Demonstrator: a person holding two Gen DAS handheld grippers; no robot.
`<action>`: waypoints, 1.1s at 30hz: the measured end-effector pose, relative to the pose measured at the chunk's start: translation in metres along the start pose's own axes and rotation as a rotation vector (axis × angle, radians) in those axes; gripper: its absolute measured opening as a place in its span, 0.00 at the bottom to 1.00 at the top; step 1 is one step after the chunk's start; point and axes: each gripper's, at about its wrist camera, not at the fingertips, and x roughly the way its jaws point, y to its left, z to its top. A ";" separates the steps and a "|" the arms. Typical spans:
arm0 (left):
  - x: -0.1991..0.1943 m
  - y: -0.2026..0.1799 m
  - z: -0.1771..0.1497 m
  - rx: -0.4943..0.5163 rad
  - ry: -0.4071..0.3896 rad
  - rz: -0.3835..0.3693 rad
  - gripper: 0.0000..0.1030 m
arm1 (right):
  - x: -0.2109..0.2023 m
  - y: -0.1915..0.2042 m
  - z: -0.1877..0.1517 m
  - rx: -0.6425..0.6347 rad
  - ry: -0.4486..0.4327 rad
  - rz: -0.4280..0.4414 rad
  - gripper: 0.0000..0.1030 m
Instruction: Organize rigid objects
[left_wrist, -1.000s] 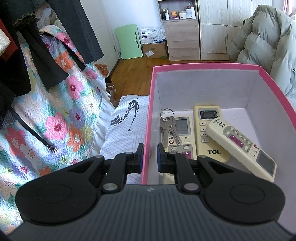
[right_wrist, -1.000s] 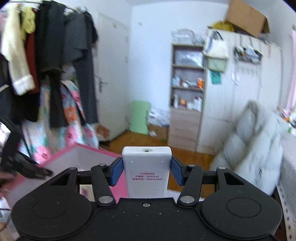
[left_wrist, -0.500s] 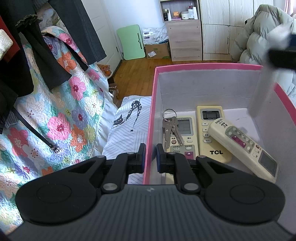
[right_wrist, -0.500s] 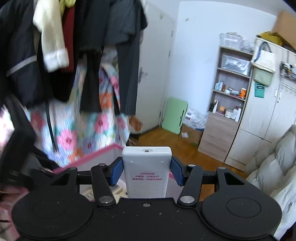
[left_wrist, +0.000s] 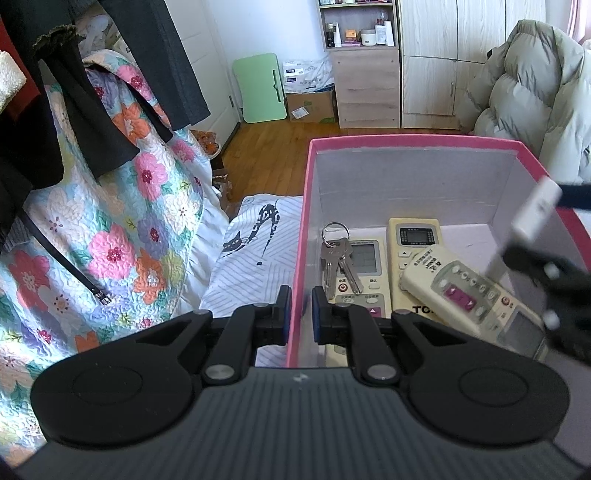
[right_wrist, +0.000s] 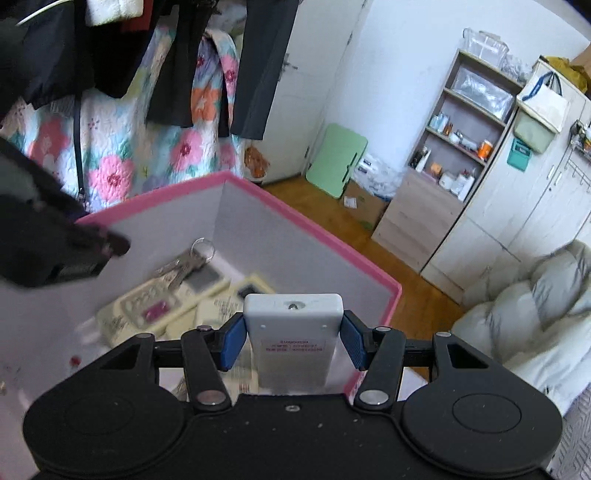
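A pink box (left_wrist: 406, 142) with a white inside holds a bunch of keys (left_wrist: 338, 258) and three cream remotes; the tilted one (left_wrist: 472, 299) lies across the TCL remote (left_wrist: 413, 240). My left gripper (left_wrist: 300, 314) is shut on the box's left wall. My right gripper (right_wrist: 293, 336) is shut on a white remote (right_wrist: 293, 321), its labelled back facing up, hanging over the box's right side (right_wrist: 295, 221). From the left wrist that remote (left_wrist: 532, 218) shows blurred at the right, above the box. The keys (right_wrist: 184, 264) lie below and to the left of it.
A floral quilt (left_wrist: 110, 240) and dark hanging clothes (left_wrist: 55, 110) fill the left. A pale puffy jacket (left_wrist: 535, 92) lies behind the box on the right. Across the wooden floor stand a wood cabinet (left_wrist: 365, 74) and a green folding table (left_wrist: 262, 86).
My right gripper has carried the white remote down and over the box, entering the left wrist view from the right. The left gripper and the box have stayed put.
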 end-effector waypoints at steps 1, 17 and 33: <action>0.000 0.000 0.000 -0.001 -0.002 0.000 0.10 | -0.004 0.001 -0.002 0.000 0.007 0.005 0.59; 0.001 0.000 0.001 -0.014 -0.012 -0.010 0.11 | -0.029 0.035 -0.024 -0.128 0.091 -0.041 0.59; 0.001 0.000 0.000 -0.010 -0.008 -0.015 0.12 | -0.024 0.023 -0.013 -0.053 0.011 -0.093 0.72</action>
